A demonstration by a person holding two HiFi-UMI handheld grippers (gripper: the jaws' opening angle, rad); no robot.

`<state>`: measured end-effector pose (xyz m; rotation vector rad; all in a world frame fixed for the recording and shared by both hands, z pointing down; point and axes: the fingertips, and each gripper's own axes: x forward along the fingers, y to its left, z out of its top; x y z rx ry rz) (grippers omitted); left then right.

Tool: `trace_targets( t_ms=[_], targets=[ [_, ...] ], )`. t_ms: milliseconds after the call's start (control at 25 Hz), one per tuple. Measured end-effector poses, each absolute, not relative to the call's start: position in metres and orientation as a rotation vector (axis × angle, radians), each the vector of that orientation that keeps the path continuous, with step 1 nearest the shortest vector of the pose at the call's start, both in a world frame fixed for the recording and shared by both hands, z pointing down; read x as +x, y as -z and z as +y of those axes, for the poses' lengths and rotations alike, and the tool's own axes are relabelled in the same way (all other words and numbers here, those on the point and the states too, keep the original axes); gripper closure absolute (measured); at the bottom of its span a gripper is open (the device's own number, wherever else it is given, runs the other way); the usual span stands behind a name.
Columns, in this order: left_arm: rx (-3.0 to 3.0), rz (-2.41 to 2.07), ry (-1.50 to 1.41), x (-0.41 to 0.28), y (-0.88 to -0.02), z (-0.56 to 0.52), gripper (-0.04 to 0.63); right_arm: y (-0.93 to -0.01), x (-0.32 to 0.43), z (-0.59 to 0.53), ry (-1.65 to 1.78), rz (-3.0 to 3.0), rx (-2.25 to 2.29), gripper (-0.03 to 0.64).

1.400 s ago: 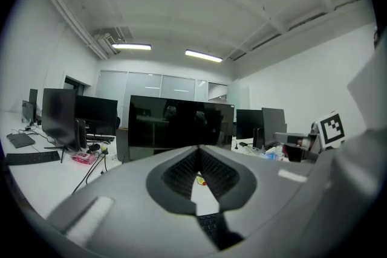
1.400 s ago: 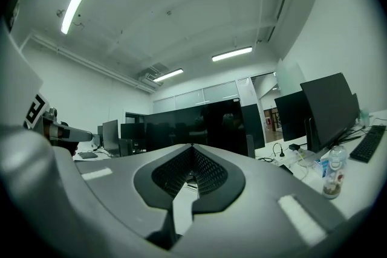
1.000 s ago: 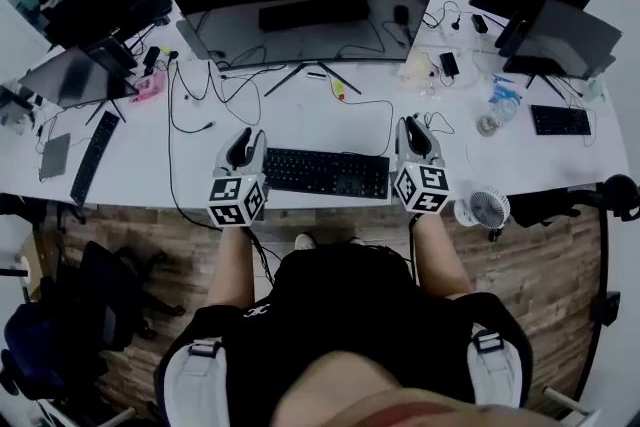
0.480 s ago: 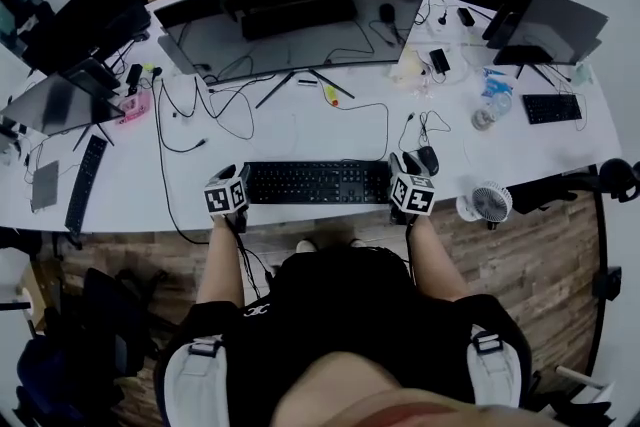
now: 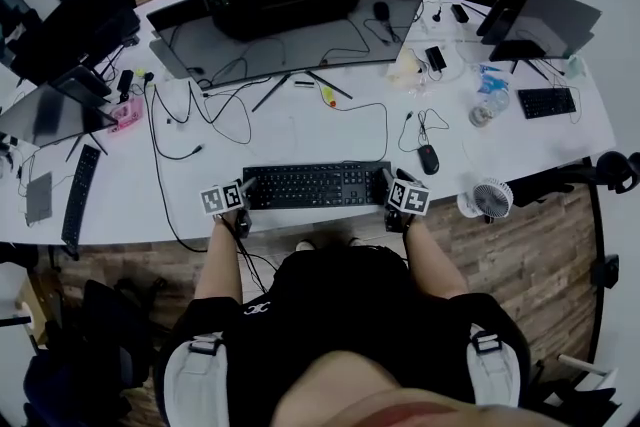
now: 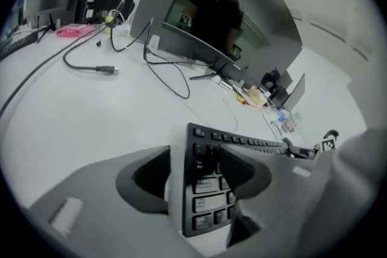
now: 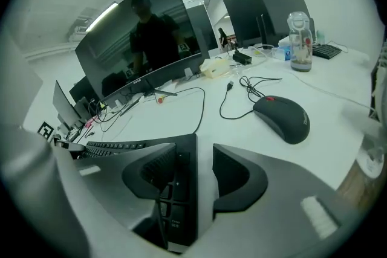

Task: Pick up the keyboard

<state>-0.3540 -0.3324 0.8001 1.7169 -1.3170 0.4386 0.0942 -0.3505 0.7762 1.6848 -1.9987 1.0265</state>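
A black keyboard (image 5: 315,185) lies flat near the desk's front edge. My left gripper (image 5: 240,190) is at its left end and my right gripper (image 5: 390,183) at its right end. In the left gripper view the jaws of the left gripper (image 6: 195,157) are opening and straddle the left end of the keyboard (image 6: 254,143), one jaw over the keys, one outside the edge. In the right gripper view the right gripper (image 7: 195,154) is also opening, with the right end of the keyboard (image 7: 139,143) between its jaws and a gap beside the outer jaw. Neither grips it.
A black mouse (image 5: 428,158) with its cable lies just right of the keyboard. A small white fan (image 5: 490,200) stands at the desk edge further right. A wide curved monitor (image 5: 290,15) and loose cables (image 5: 200,105) lie behind. A second keyboard (image 5: 75,200) lies far left.
Both grippers have come down from above the desk to the two ends of the keyboard, and their jaws have widened. The keyboard still lies on the desk.
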Motion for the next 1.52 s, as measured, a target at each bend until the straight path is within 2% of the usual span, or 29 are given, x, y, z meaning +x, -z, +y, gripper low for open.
trace_targets(
  t_ms=[280, 400, 640, 960, 1040, 1160, 1320, 1520],
  targets=[
    [1.777, -1.096, -0.433, -0.337, -0.802, -0.332, 0.334, -0.782, 0.093, -0.352, -1.253, -2.046, 1.642, 0.467],
    [1.792, -1.047, -0.508, -0.337, -0.804, -0.331, 0.333, -0.783, 0.089, -0.353, -1.351, -2.068, 1.593, 0.508],
    [1.789, -0.988, -0.532, -0.336, -0.806, -0.331, 0.336, -0.781, 0.087, -0.354, -1.507, -2.133, 1.541, 0.488],
    [1.741, -1.022, -0.404, -0.338, -0.804, -0.336, 0.336, -0.792, 0.079, -0.355, -1.535, -2.062, 1.394, 0.488],
    [1.715, -1.028, -0.386, -0.341, -0.806, -0.337, 0.368, -0.794, 0.079, -0.357, -1.559, -2.062, 1.351, 0.480],
    [1.700, -1.031, -0.395, -0.342, -0.804, -0.339, 0.379, -0.787, 0.078, -0.357, -1.555, -2.083, 1.320, 0.483],
    [1.782, -1.033, -0.363, -0.340, -0.779, -0.340, 0.380, -0.754, 0.080, -0.357, -1.483, -2.214, 1.330, 0.493],
    [1.986, -1.110, -0.227, -0.328, -0.706, -0.365, 0.382, -0.675, 0.091, -0.379, -1.296, -2.454, 1.373, 0.499]
  ],
)
